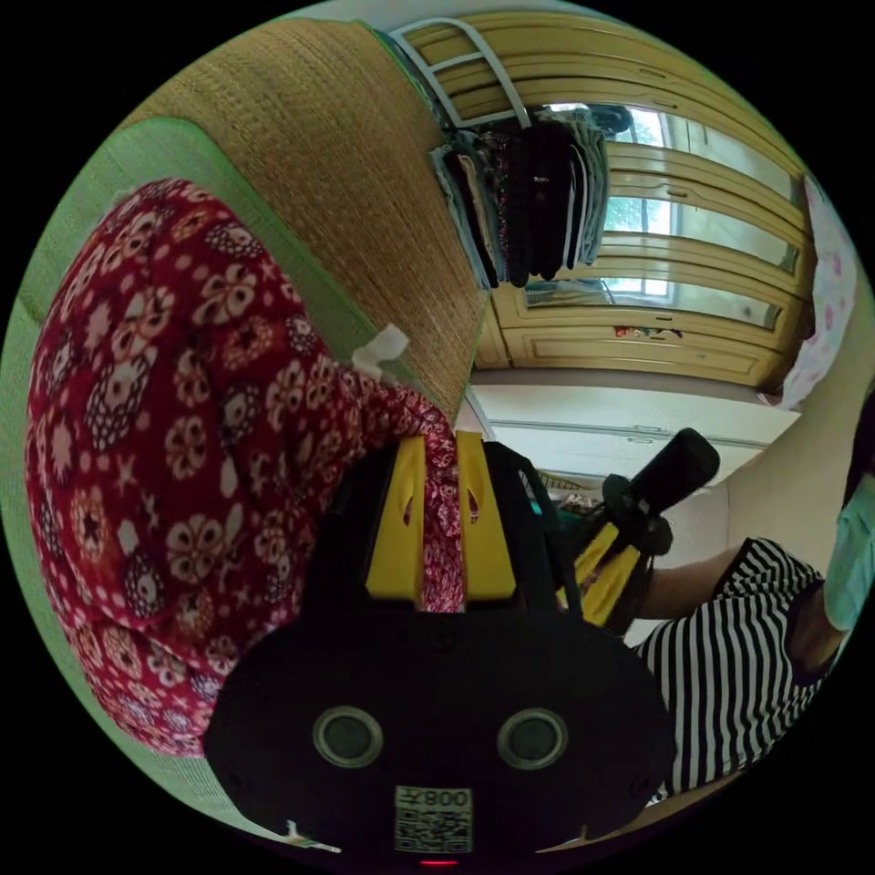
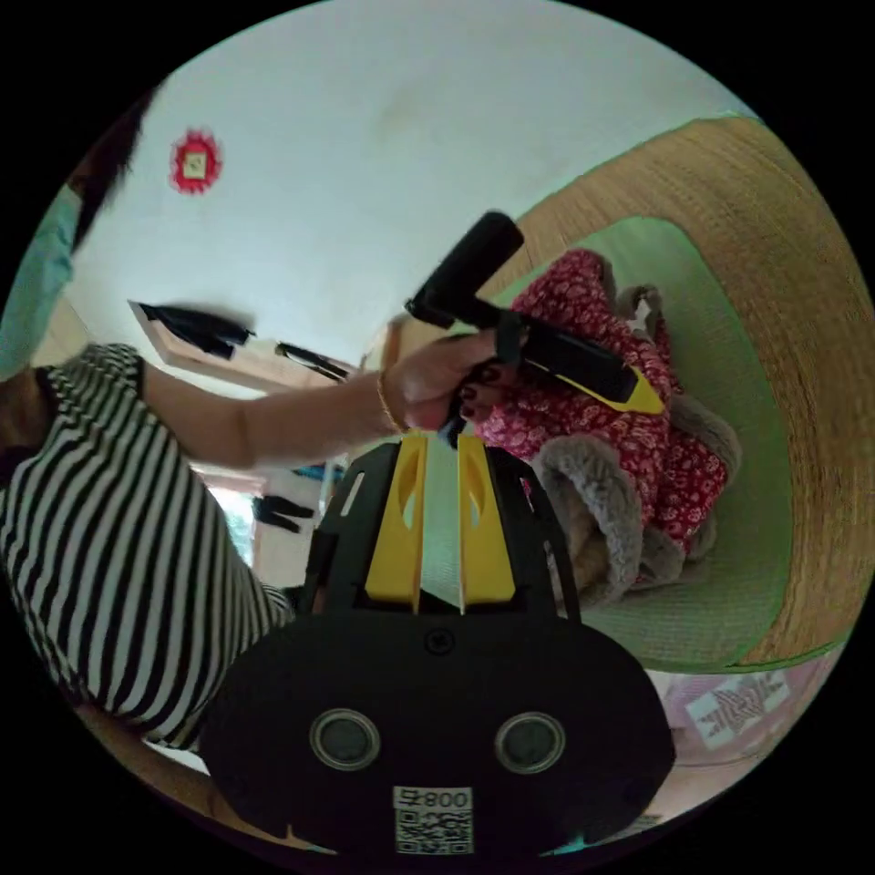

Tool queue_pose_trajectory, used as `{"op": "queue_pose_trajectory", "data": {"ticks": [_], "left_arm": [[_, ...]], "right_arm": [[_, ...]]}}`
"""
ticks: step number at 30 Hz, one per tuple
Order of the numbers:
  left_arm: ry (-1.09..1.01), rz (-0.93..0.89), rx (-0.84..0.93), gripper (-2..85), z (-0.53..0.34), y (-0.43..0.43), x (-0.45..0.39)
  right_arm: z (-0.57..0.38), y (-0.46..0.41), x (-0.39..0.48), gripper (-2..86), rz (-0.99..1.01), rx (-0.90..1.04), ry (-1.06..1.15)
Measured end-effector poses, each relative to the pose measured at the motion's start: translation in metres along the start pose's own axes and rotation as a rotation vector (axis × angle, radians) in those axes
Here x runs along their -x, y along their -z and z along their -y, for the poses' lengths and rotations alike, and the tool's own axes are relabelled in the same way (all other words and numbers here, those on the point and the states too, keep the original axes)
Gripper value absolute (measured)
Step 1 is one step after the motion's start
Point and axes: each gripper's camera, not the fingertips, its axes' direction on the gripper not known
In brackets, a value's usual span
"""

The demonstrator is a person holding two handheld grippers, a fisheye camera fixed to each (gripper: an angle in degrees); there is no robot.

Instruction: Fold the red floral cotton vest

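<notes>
Lower centre, left gripper view: the left claw point(image 1: 442, 510) has its yellow jaws clamped on a fold of the vest point(image 1: 173, 437).
Lower centre, right gripper view: the right claw point(image 2: 440, 519) has its jaws slightly apart with nothing between them, clear of the cloth.
Vest: bunched in a heap on the green mat point(image 1: 173, 146), grey fleece lining point(image 2: 592, 519) turned outward at centre right.
Hand: a hand point(image 2: 437, 378) holds the other gripper over the heap.
Risk: with one thin pinch, the heavy lined cloth could slip free when lifted.
Risk two: a heap left unspread would probably fold crooked.
Farther off: straw mat point(image 1: 365, 182), then clothes rack point(image 1: 538, 200) at upper centre.
</notes>
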Motion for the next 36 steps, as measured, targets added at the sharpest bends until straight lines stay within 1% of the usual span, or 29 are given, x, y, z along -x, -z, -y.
{"op": "queue_pose_trajectory", "data": {"ticks": [4,5,6,7,8,9,10,11,14,15,18,22,29,30,31,32,33,34,36], "left_arm": [[-0.047,0.052,0.024,6.4,0.008,0.001,-0.030],[-0.080,0.067,0.017,5.9,0.009,0.004,-0.042],[-0.104,0.079,0.007,5.4,0.008,0.007,-0.050],[-0.155,0.095,-0.037,4.2,0.002,0.017,-0.065],[-0.189,0.111,-0.082,3.1,-0.007,0.030,-0.078],[-0.198,0.128,-0.104,2.6,-0.013,0.037,-0.083],[-0.211,0.182,-0.165,1.8,-0.028,0.053,-0.091],[-0.204,0.249,-0.229,1.3,-0.043,0.068,-0.096],[-0.130,0.394,-0.343,0.6,-0.067,0.092,-0.092],[-0.118,0.414,-0.359,0.5,-0.067,0.094,-0.089],[-0.090,0.456,-0.302,0.3,-0.044,0.074,-0.070],[-0.073,0.492,-0.179,0.2,-0.003,0.030,-0.055],[-0.089,0.521,-0.171,0.3,0.006,0.011,-0.066],[-0.090,0.521,-0.169,0.3,0.006,0.010,-0.066],[-0.088,0.517,-0.165,0.3,0.008,0.008,-0.066],[-0.086,0.512,-0.161,0.3,0.010,0.006,-0.066],[-0.084,0.507,-0.160,0.3,0.010,0.006,-0.066],[-0.076,0.490,-0.154,0.3,0.012,0.004,-0.066],[-0.057,0.461,-0.147,0.2,0.013,0.005,-0.065]], "right_arm": [[-0.002,-0.024,0.000,1.1,-0.332,0.077,-0.003],[-0.004,-0.024,-0.001,0.9,-0.375,0.074,-0.020],[-0.008,-0.026,-0.005,0.6,-0.481,0.083,-0.054],[-0.012,-0.026,-0.008,0.4,-0.520,0.098,-0.067],[-0.014,-0.024,-0.010,0.4,-0.492,0.091,-0.078],[-0.018,-0.022,-0.017,0.3,-0.419,0.064,-0.120],[-0.022,-0.024,-0.022,0.2,-0.382,0.063,-0.140],[-0.023,-0.026,-0.023,0.2,-0.383,0.069,-0.146],[-0.022,-0.033,-0.013,0.1,-0.417,0.064,-0.134],[-0.022,-0.036,-0.011,0.1,-0.414,0.060,-0.137],[-0.021,-0.041,-0.013,0.1,-0.386,0.044,-0.160],[-0.017,-0.035,-0.007,0.0,-0.350,0.028,-0.179],[0.013,-0.030,0.043,0.1,-0.428,-0.026,-0.051],[0.019,-0.035,0.050,0.1,-0.497,-0.014,-0.033],[0.026,-0.049,0.052,0.1,-0.592,0.043,-0.020],[0.028,-0.058,0.051,0.1,-0.639,0.083,-0.009],[0.029,-0.083,0.044,0.1,-0.705,0.178,0.008],[0.026,-0.105,0.036,0.2,-0.740,0.231,0.010],[0.023,-0.117,0.040,0.2,-0.797,0.218,0.054]]}}
